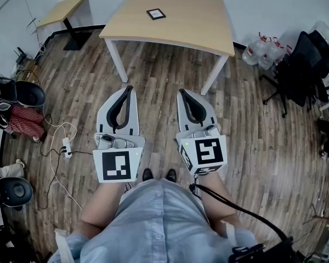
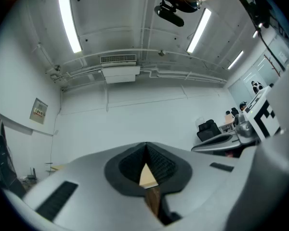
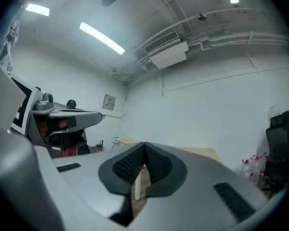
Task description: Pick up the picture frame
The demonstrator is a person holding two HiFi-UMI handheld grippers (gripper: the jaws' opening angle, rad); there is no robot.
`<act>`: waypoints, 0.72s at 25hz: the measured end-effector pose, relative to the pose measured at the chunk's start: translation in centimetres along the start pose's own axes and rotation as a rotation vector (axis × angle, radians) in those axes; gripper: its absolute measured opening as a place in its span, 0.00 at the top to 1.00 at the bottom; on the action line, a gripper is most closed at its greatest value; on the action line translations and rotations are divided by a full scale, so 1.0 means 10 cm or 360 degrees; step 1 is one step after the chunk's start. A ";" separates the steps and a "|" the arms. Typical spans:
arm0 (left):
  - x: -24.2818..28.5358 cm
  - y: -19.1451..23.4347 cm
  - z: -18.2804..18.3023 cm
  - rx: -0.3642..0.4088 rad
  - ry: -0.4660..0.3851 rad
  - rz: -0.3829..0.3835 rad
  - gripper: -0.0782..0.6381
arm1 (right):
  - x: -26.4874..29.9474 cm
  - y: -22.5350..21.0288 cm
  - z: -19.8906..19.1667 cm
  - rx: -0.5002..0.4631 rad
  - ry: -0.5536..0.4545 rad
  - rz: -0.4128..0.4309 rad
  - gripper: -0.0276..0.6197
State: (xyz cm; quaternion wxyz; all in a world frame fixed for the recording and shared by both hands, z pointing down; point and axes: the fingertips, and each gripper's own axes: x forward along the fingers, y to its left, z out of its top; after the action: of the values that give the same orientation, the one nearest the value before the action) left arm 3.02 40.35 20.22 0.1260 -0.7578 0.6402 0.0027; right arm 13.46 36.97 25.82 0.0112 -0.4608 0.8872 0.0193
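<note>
A small black picture frame (image 1: 156,13) lies flat on the light wooden table (image 1: 192,26) at the far middle of the head view. My left gripper (image 1: 130,88) and right gripper (image 1: 182,92) hang side by side over the floor, well short of the table. Each one is shut with its jaw tips touching and nothing between them. In the left gripper view the left gripper (image 2: 146,146) points up at the white wall and ceiling. Past the right gripper (image 3: 144,146) in its own view I see the table (image 3: 202,151) edge on. The frame shows in neither gripper view.
A second small table (image 1: 63,10) stands at the far left. Water bottles (image 1: 261,49) and a black office chair (image 1: 304,64) are at the right. Bags (image 1: 19,106) and a power strip with cables (image 1: 66,146) lie on the wooden floor at the left.
</note>
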 end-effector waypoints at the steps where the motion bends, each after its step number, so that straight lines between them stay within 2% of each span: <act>1: 0.02 -0.02 0.01 0.0004 0.0000 0.0001 0.89 | 0.00 -0.02 0.00 0.0002 -0.0001 0.0000 0.96; 12: 0.13 -0.22 0.04 0.0033 0.0032 0.0027 0.89 | -0.07 -0.27 -0.04 0.0037 0.0008 0.0027 0.96; 18: 0.16 -0.27 0.01 0.0051 0.0064 0.0053 0.89 | -0.07 -0.42 -0.03 0.0151 -0.0039 0.0045 0.96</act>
State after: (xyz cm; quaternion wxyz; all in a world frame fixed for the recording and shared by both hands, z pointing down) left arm 5.92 39.23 20.36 0.1253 -0.7448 0.6551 -0.0207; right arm 17.33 35.12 26.09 0.0436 -0.4469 0.8934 -0.0172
